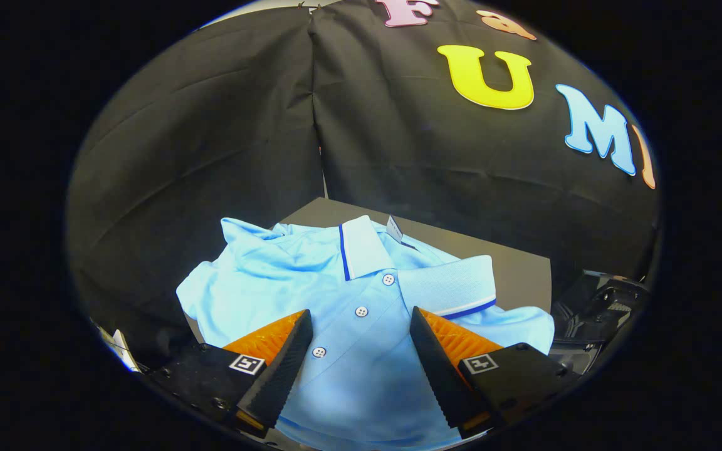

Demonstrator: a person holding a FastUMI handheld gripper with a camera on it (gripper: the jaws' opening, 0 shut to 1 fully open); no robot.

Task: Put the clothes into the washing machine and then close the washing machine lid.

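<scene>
One light blue polo shirt (361,294) lies crumpled on a dark counter (517,269), spread across most of its near part. Its collar (361,247) stands up toward the far side, trimmed with a dark blue line and a white edge, and a small tag (393,228) sticks out just behind it. The placket runs from the collar toward the camera, with three white buttons (361,311) in a row down it. One collar flap or sleeve cuff with the same blue and white trim lies folded over on the right part of the shirt.

The gripper (361,329) is above the near part of the shirt with its fingers (286,363) spread wide apart. The placket and the lowest button lie in the gap between them. Neither finger presses on the cloth as far as can be seen; the tips look to be just over the fabric, though whether they touch it cannot be told. Nothing is held.

Beyond the shirt a bare strip of the counter shows at the back and to the right. Black cloth hangs as the wall (223,138) behind it. To the right of the counter, beside the right finger, is a dark plastic object (599,307) whose shape is hard to make out.
</scene>
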